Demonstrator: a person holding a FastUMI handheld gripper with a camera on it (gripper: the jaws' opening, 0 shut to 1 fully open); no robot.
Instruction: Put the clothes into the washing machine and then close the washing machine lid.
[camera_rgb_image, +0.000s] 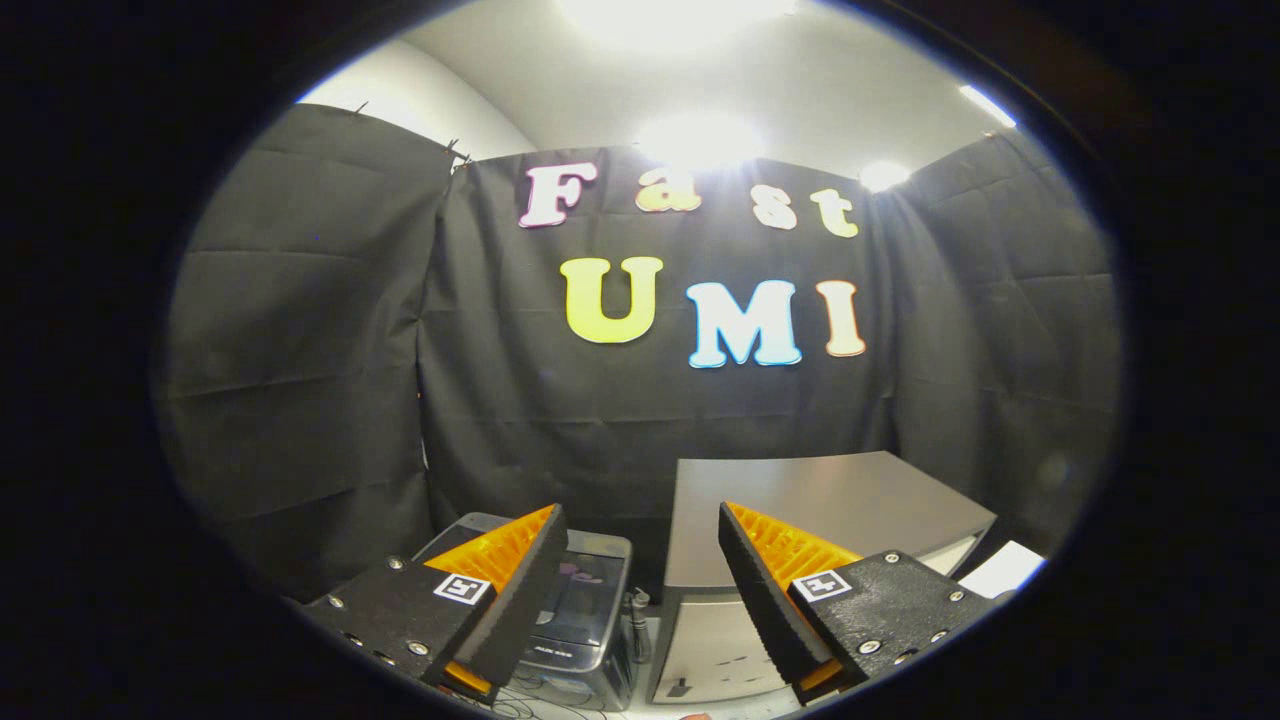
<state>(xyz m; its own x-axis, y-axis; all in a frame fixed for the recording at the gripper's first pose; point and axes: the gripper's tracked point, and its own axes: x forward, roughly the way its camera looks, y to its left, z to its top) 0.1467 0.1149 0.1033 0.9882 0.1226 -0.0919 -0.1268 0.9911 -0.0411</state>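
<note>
Your gripper (642, 545) hangs with fingers spread and nothing between them, the washing machine (590, 610) beyond the left finger (510, 590), a cabinet (830, 500) beside it behind the right.

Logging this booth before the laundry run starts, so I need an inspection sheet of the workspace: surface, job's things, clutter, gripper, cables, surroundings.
Surface: pale floor between the two units, little of it showing.
Job's things: small washing machine with a dark see-through lid, lying flat, beyond the left finger; clothes: nothing seen.
Clutter: grey cabinet beyond the right finger; white sheet beside it.
Gripper: gripper open, fingers wide apart, holding nothing.
Cables: thin wires on the floor in front of the washing machine.
Surroundings: black cloth wall, white ceiling with bright lamps.
</note>
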